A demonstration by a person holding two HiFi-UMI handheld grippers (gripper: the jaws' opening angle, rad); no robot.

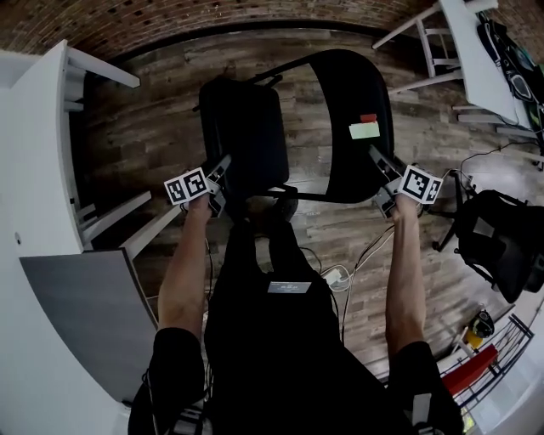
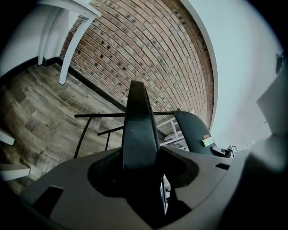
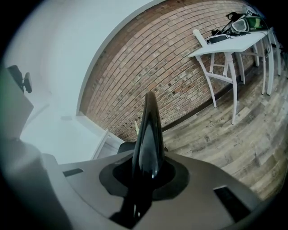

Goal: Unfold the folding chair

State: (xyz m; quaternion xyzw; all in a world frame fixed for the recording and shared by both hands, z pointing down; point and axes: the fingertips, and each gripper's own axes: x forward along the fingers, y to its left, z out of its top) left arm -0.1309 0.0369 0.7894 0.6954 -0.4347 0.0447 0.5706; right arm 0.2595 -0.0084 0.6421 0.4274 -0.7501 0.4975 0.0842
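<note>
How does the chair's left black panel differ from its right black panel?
The left panel is plain; the right panel carries a green label and a red label. The left panel looks squarish, the right panel long and curved. The left tongs clamp the left panel's thick edge; the right tongs clamp the right panel's thinner edge. Both are black.

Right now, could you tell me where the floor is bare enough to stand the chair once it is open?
Bare planks lie beyond the folding chair toward the brick wall, and between it and the left white table. The right side is crowded: a black bulky object, cables by the feet, and a wire rack.
</note>
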